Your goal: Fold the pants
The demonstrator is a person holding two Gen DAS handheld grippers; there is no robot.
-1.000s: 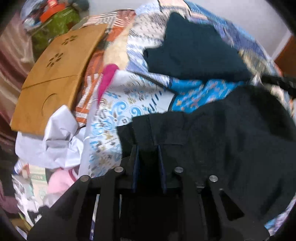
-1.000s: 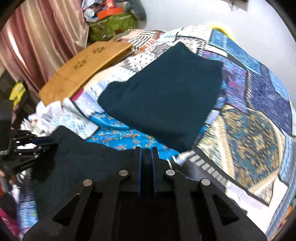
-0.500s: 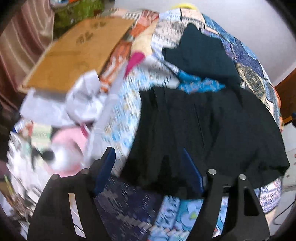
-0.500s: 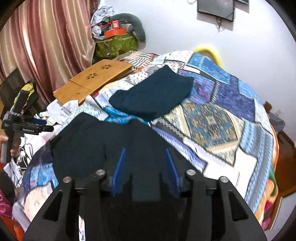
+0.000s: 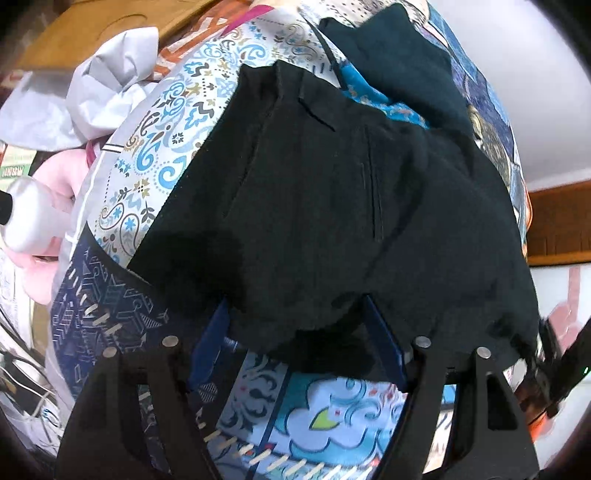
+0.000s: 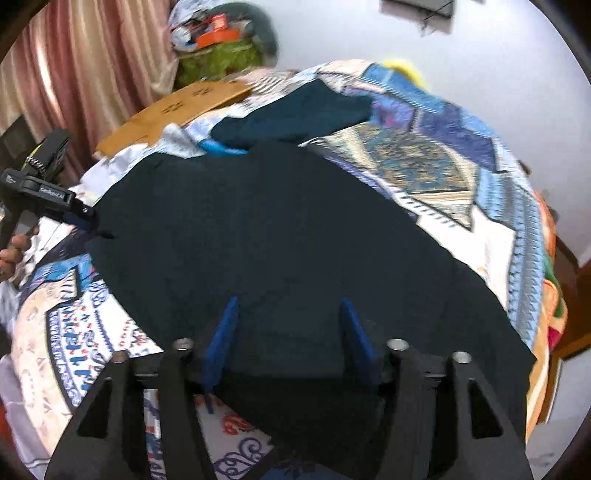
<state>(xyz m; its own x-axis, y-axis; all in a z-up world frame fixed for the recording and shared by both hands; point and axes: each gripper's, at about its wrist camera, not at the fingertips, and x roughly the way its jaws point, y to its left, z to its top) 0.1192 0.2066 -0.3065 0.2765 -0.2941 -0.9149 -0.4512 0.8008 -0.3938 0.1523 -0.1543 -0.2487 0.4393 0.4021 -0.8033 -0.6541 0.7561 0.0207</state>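
On the patchwork bedspread, left wrist view: black pants lie spread out, waistband end toward the far side, near hem edge rumpled just past the left gripper. Its blue fingers are spread apart, gripping nothing, cloth edge sits between them without being pinched. Second dark folded garment lies beyond the pants, touching or overlapping at the top. Crumpled grey cloth and wooden board off to the left

Right wrist view: pants fill the middle of the bed, fairly flat. Right gripper also released, fingers wide over the near edge, nothing held. Left gripper visible at the far left corner of the fabric

Judgement: next fold not started. To do it well, bring both tools down onto matching corners of the same edge, pinch through all layers, lift evenly so the fold line stays straight, keep clear of the other garment
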